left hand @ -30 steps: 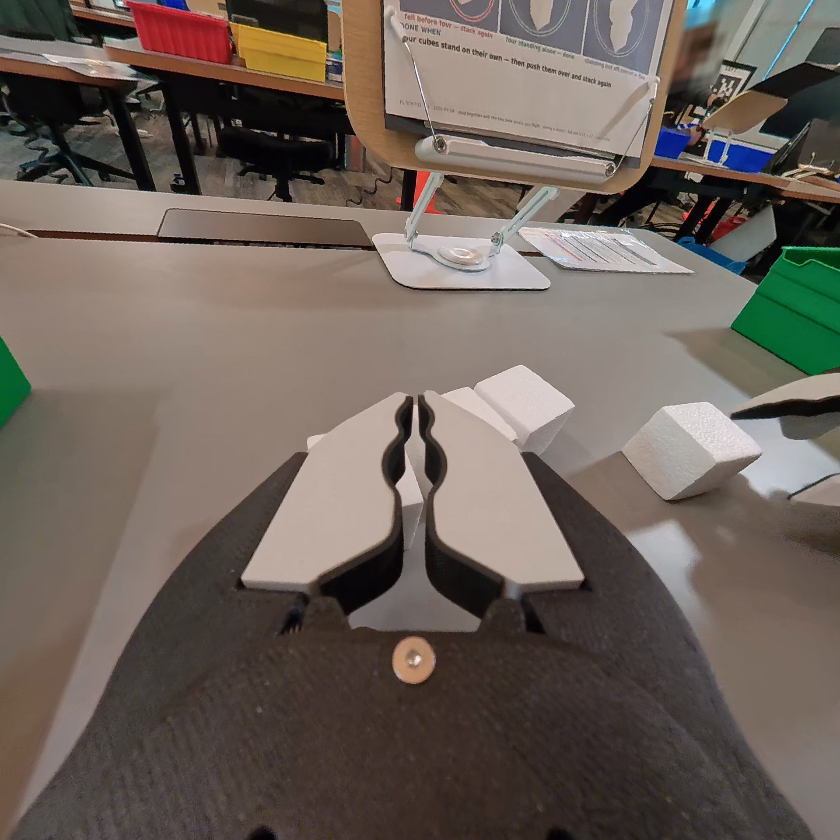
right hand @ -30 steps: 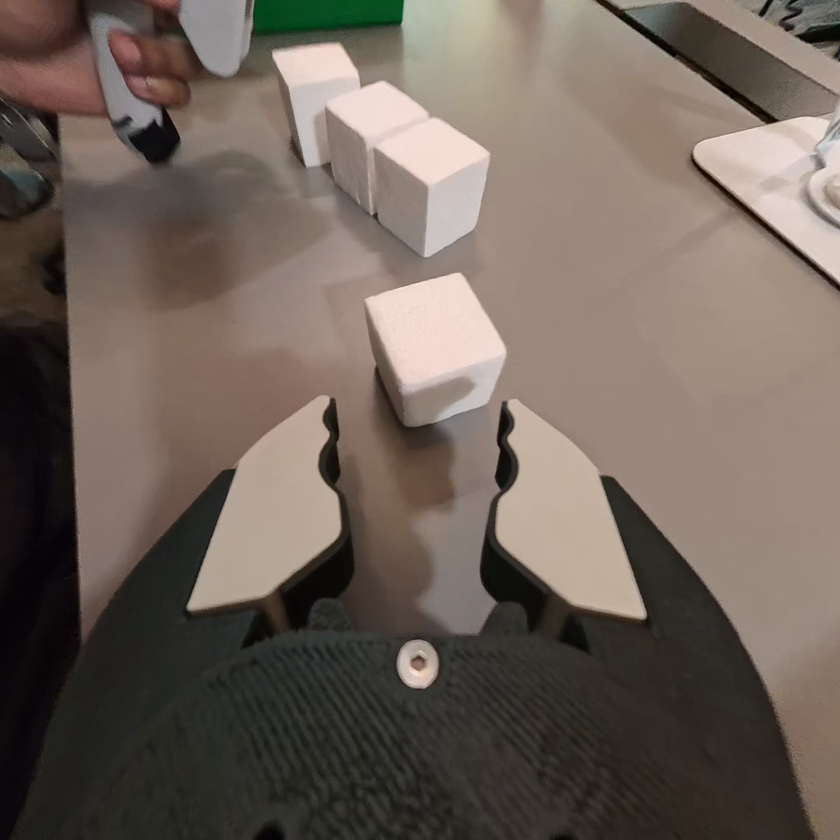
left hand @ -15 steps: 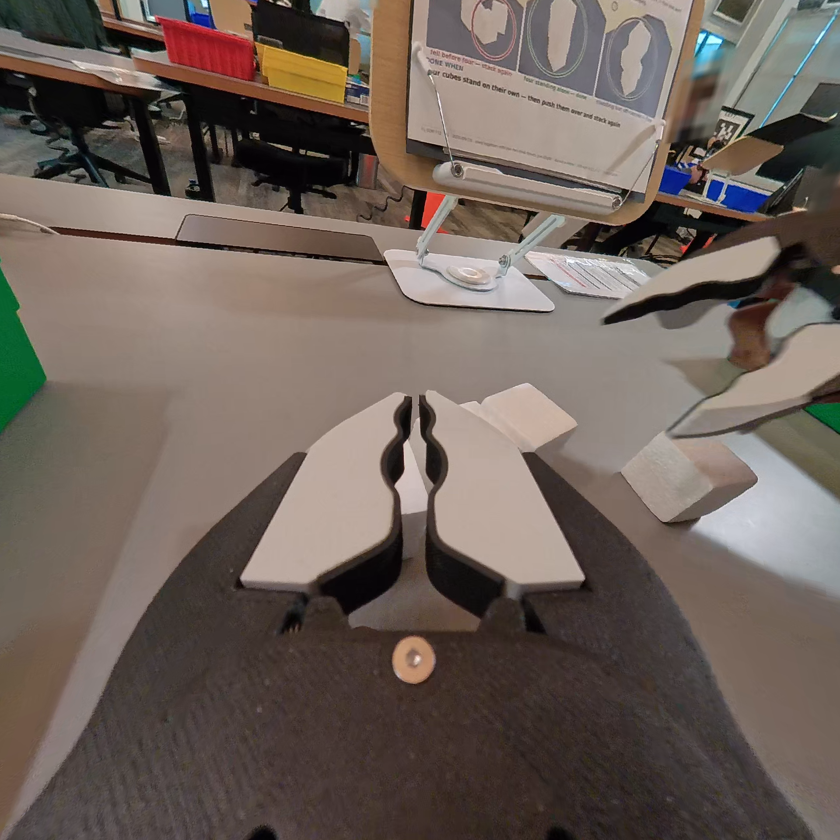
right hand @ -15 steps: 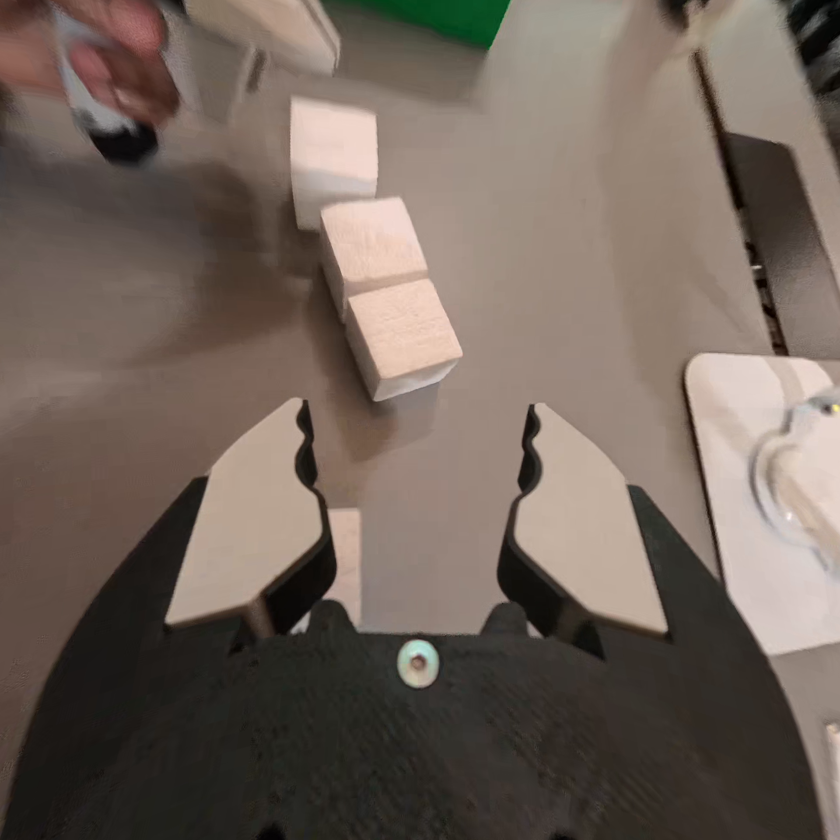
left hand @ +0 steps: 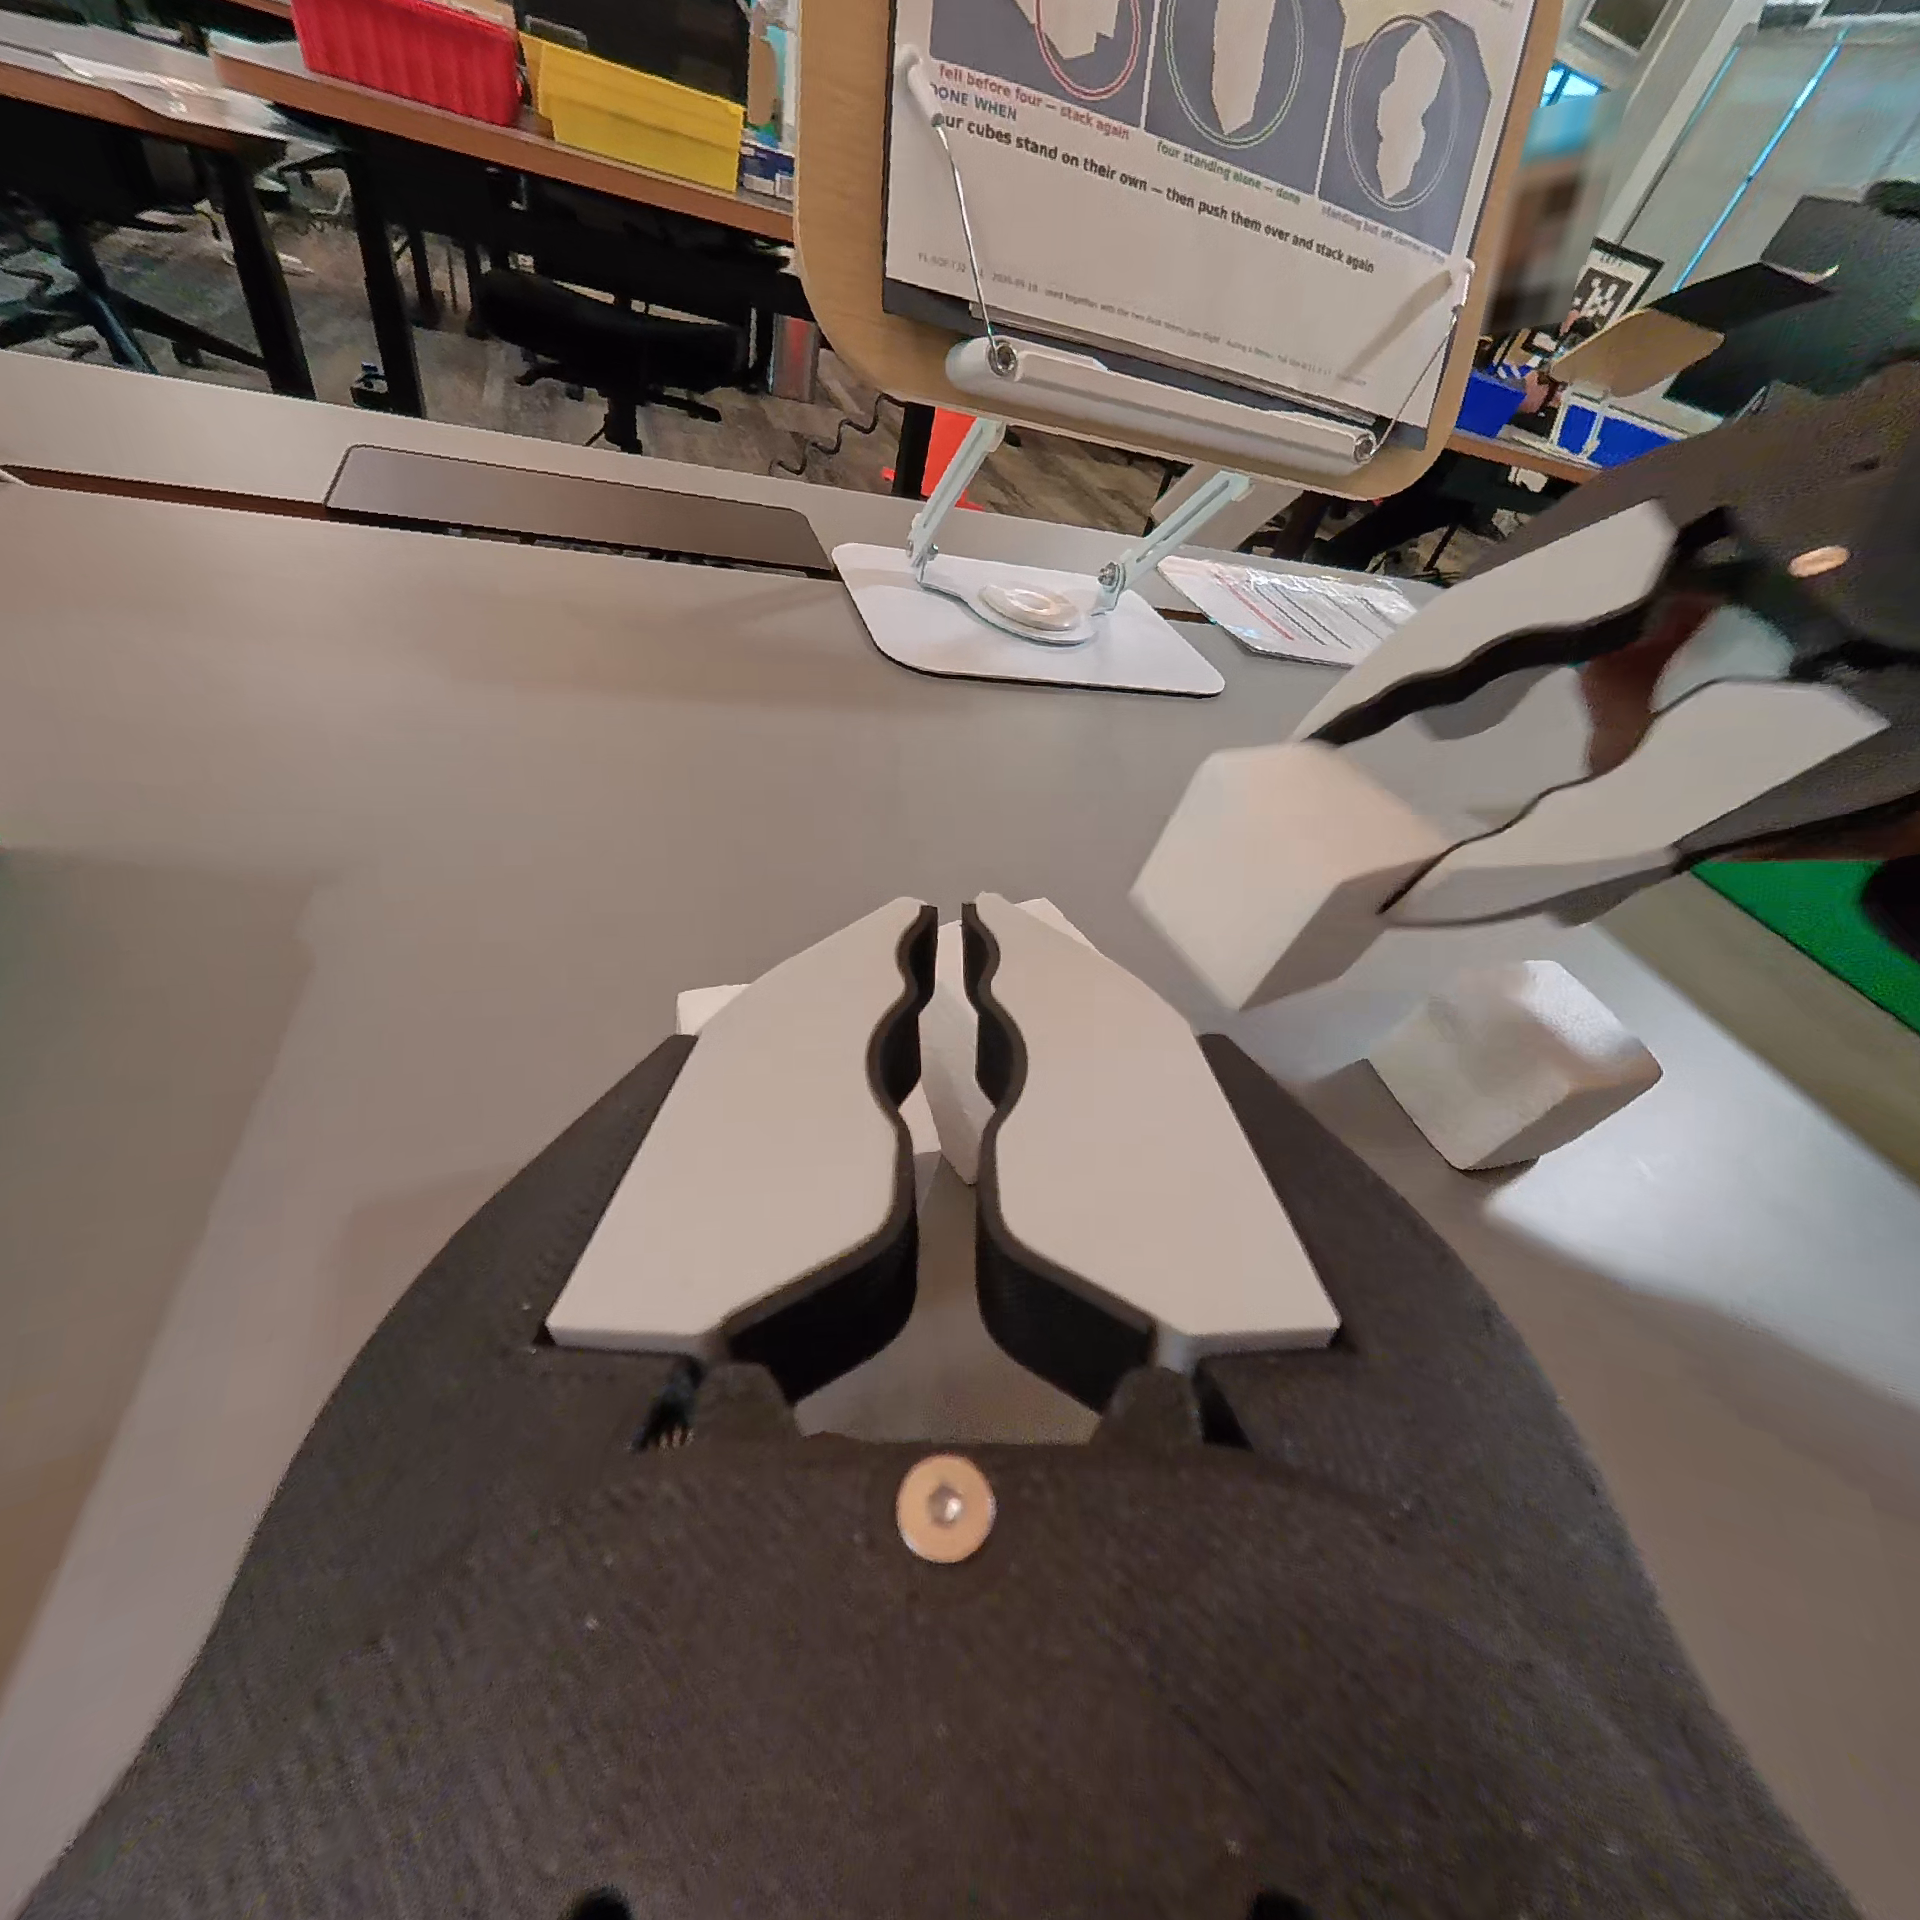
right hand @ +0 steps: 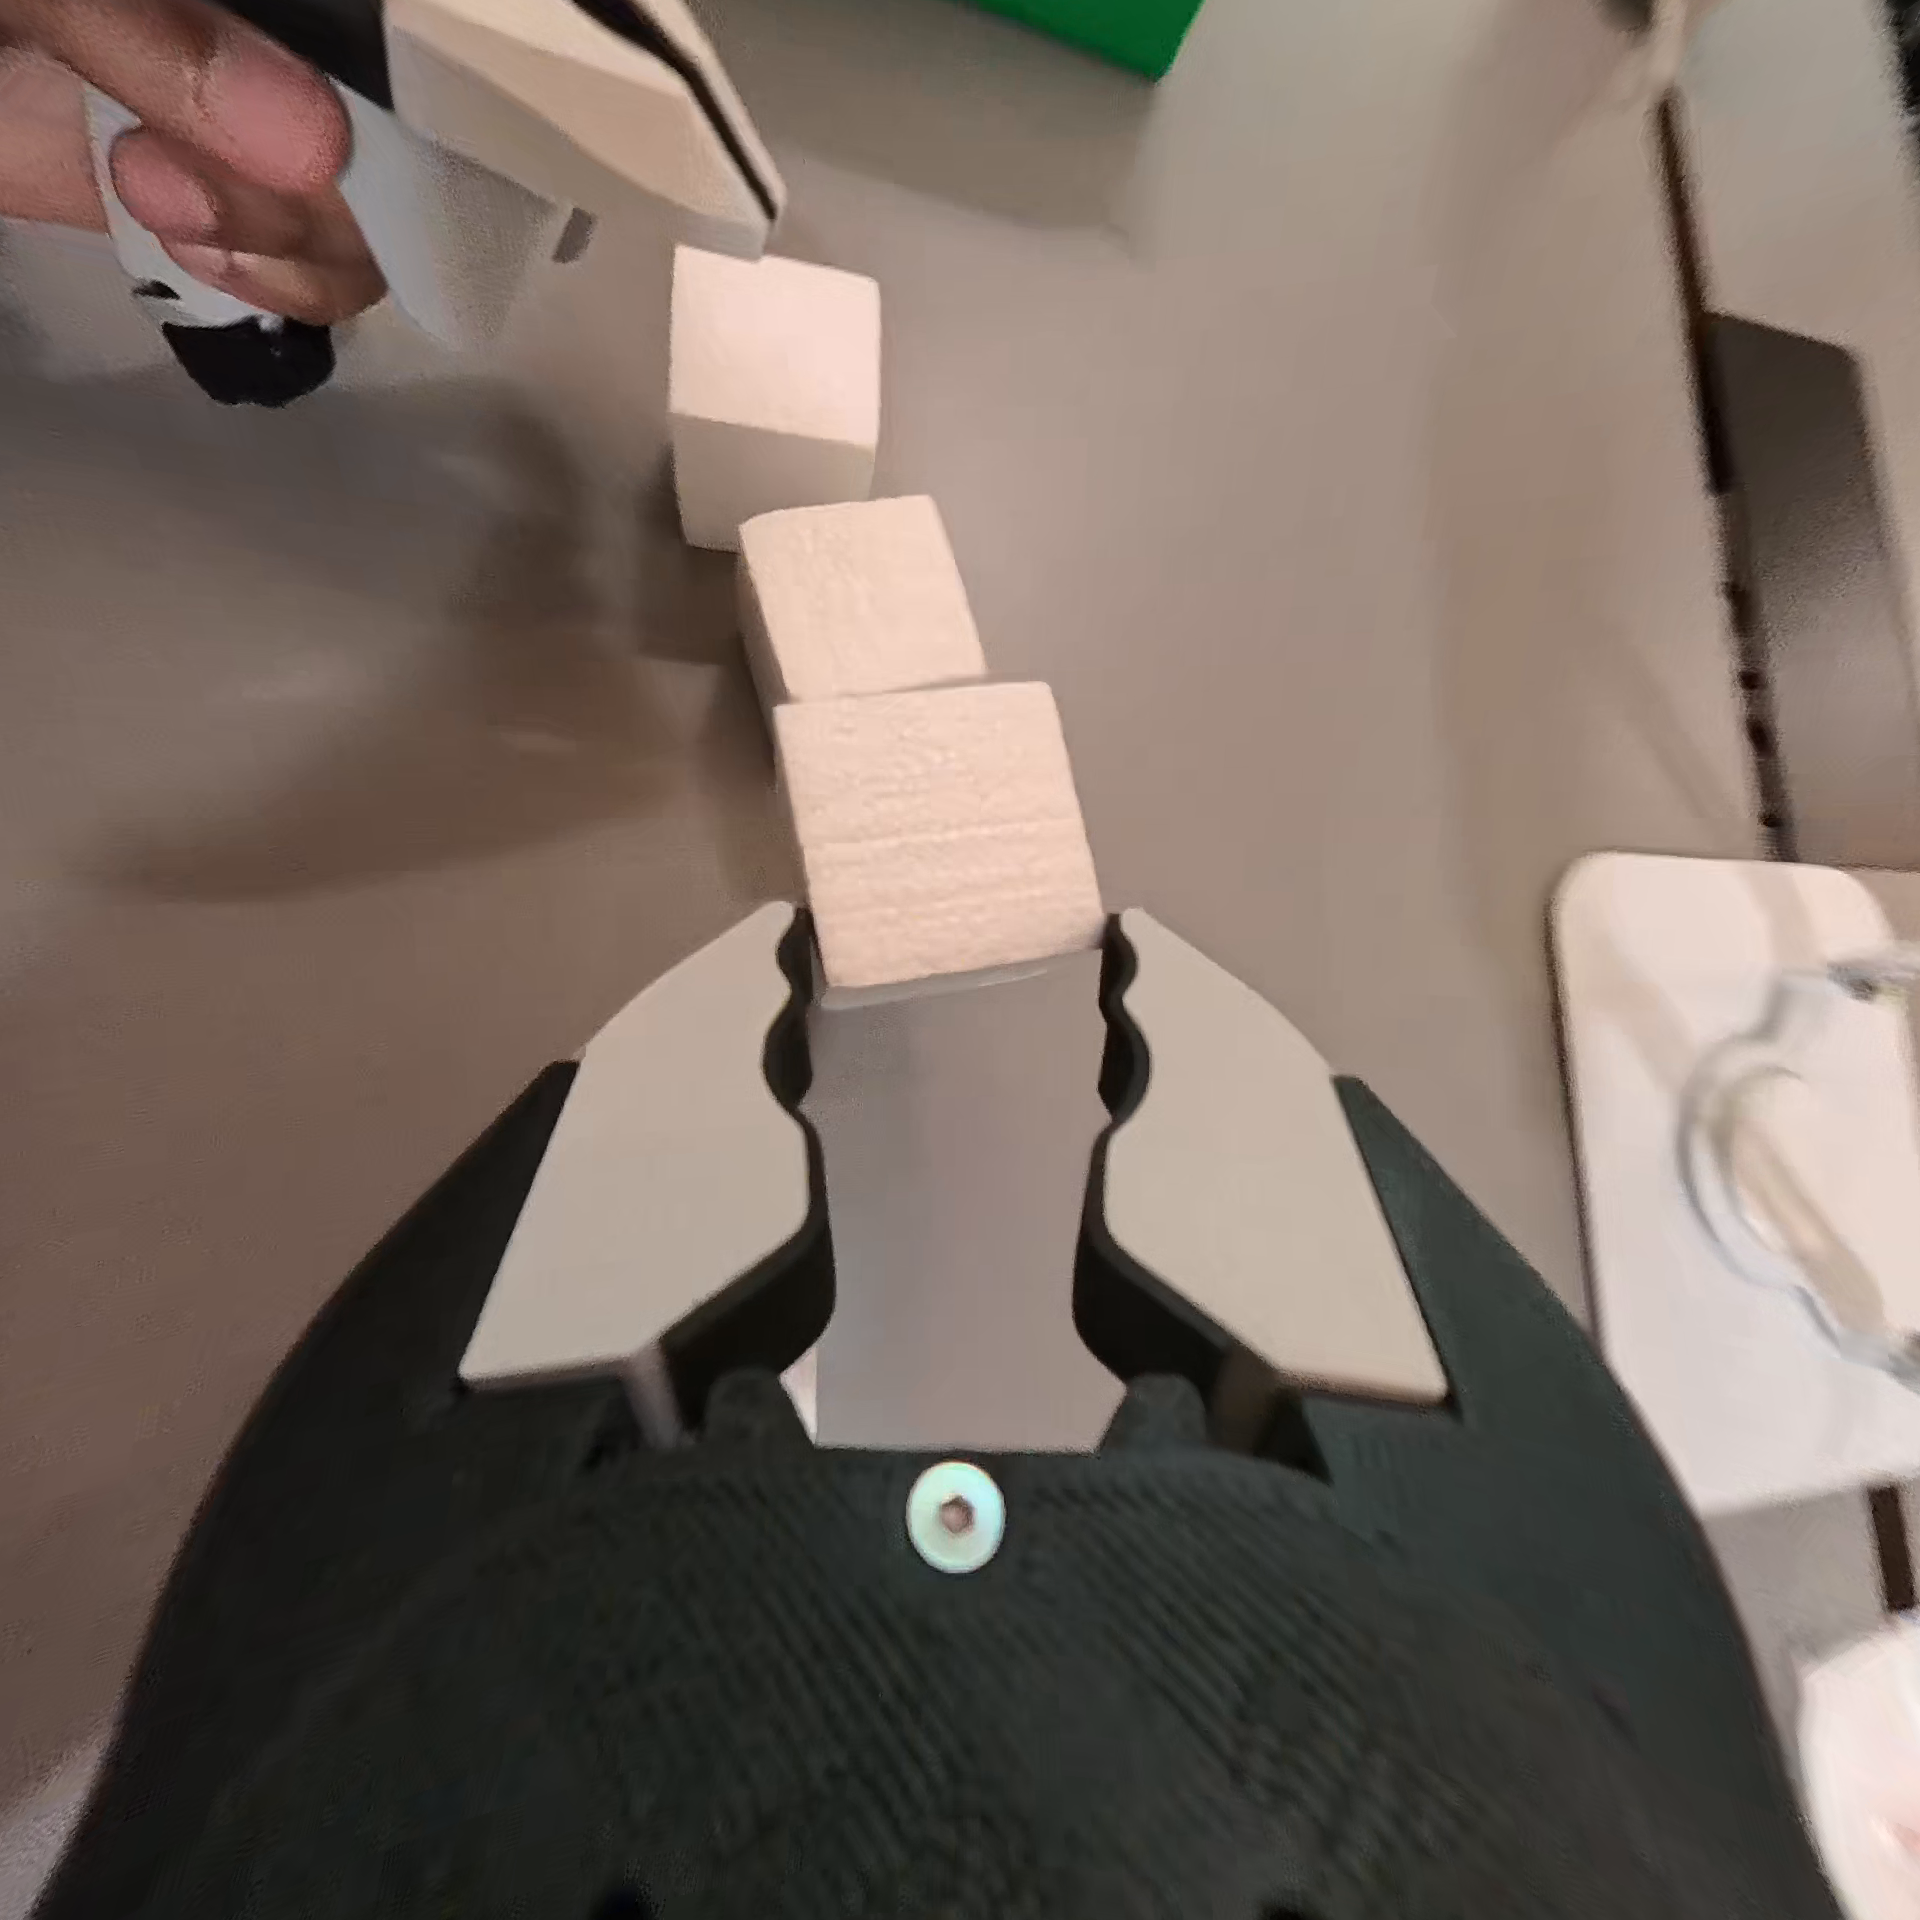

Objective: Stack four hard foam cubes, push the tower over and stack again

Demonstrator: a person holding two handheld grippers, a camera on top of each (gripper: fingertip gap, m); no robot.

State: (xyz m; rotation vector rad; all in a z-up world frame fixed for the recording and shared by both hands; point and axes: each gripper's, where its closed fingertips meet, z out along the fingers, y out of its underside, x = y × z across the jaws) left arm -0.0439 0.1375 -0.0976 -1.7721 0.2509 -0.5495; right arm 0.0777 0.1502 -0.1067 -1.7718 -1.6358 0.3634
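Observation:
Several white foam cubes lie on the grey table (left hand: pixel 416 779). My right gripper (right hand: pixel 951 925) is shut on the nearest cube (right hand: pixel 940 831) of a row; two more cubes (right hand: pixel 852 603) (right hand: pixel 774 364) lie beyond it. In the left wrist view the right gripper (left hand: pixel 1351 821) holds that cube (left hand: pixel 1278 862) tilted, seemingly just above the table, beside a lone cube (left hand: pixel 1507 1070). My left gripper (left hand: pixel 948 914) is shut and empty, hovering over the row, which its fingers mostly hide. It also shows in the right wrist view (right hand: pixel 727 177), held by a hand (right hand: pixel 208 156).
A document stand with a white base (left hand: pixel 1039 623) and a raised board (left hand: pixel 1143 208) stands at the table's far side; the base shows in the right wrist view (right hand: pixel 1662 1039). A plastic sleeve (left hand: pixel 1299 613) lies beside it. A green bin (left hand: pixel 1829 925) sits at the right. There is about 12 cm between the tips of the two grippers.
My right gripper left the lone cube, passed over it to the near end of the row and closed on that cube. My left gripper stayed shut and rose slightly.

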